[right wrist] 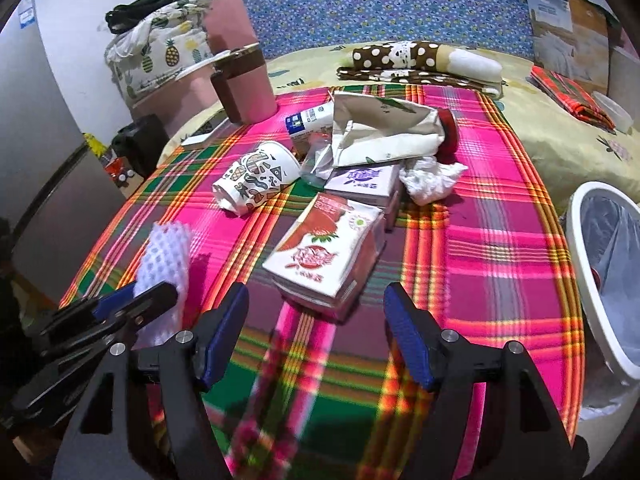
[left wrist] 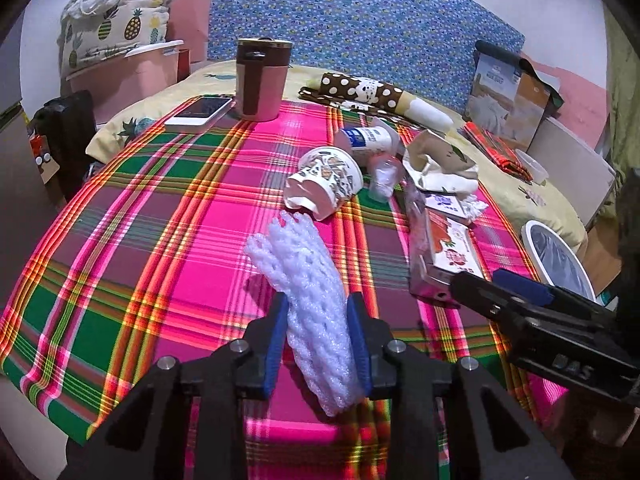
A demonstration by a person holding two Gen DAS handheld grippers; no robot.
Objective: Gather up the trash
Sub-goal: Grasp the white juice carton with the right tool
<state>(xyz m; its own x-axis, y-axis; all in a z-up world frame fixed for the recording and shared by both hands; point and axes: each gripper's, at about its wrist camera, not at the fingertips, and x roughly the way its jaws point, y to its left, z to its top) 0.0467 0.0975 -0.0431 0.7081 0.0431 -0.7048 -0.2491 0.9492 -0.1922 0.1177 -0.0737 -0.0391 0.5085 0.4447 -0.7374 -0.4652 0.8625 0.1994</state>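
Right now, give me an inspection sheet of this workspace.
Surface: plaid cloth spread over a bed.
Job's things: foam net; patterned cup on its side; red carton; purple carton; crumpled tissue; torn paper bag; bottle lying down; bin with liner at the right edge.
Clutter: tumbler upright; phone beside it.
Grippers: left gripper shut on foam net; right gripper open, just short of the red carton.
Cables: nothing seen.
Surroundings: dotted pillow; pineapple bedding; blue headboard.
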